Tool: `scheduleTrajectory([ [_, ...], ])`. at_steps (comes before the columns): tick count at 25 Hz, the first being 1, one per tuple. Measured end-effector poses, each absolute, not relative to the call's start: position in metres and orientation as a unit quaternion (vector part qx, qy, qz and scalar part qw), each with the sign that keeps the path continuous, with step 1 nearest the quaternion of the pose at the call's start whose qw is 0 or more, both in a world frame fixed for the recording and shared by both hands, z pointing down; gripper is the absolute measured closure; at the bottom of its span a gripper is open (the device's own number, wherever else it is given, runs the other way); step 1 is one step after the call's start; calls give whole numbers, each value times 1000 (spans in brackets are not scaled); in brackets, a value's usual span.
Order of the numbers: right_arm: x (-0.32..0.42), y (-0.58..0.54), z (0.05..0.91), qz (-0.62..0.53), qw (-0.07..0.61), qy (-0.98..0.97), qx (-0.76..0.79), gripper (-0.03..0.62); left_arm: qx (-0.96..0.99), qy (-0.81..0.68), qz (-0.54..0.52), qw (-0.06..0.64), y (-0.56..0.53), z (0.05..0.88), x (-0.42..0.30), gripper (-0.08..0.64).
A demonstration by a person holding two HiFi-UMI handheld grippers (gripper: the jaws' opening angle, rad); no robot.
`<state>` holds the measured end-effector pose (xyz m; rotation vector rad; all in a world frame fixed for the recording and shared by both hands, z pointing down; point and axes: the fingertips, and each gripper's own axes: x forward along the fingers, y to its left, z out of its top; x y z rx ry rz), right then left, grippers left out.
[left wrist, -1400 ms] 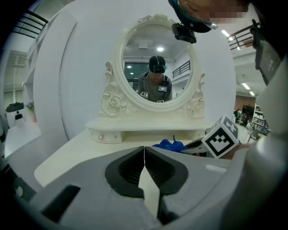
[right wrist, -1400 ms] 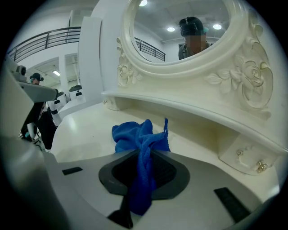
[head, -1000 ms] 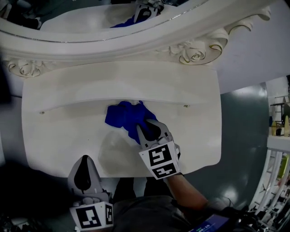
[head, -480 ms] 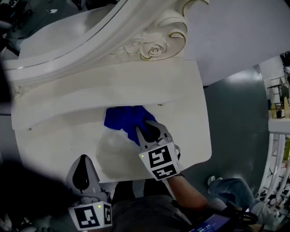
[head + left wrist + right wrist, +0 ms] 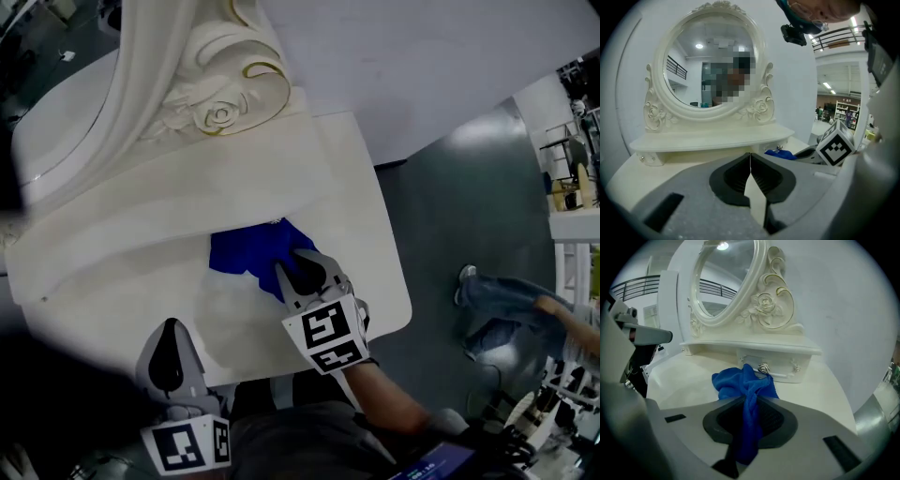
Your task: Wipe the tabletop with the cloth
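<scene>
Right tongs [image 5: 298, 267]: clamped on the blue cloth [image 5: 244, 251], bunched on the desk [image 5: 352, 216] just before the mirror shelf [image 5: 141, 217]. Left tongs [image 5: 171, 330]: together, empty, farther from the mirror shelf, at the desk's near edge. Best handling, judged: press the cloth flat and sweep in overlapping strokes.

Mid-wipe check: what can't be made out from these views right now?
- Tabletop beneath the cloth and right gripper: head view, covered by both.
- Centre of the mirror: left gripper view, under a mosaic patch.
- Cloth's tail end: right gripper view, lost in the dark gap between the jaws.
- Person on the floor at the right: head view, cut off by the edge.
- Dust or smears on the tabletop: too faint in every view.
</scene>
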<state>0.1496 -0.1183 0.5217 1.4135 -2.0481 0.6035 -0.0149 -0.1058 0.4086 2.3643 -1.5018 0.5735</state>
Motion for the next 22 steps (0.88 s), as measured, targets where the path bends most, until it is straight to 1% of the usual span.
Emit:
scheduleTrajectory([
  [9,217,-109,523,233,280,-746,557,525,842,-483,199,136,-110,412,56,543],
  [22,333,-85,523,245,263,-696,621,525,872,-425,209,119,-108,413,153,543],
])
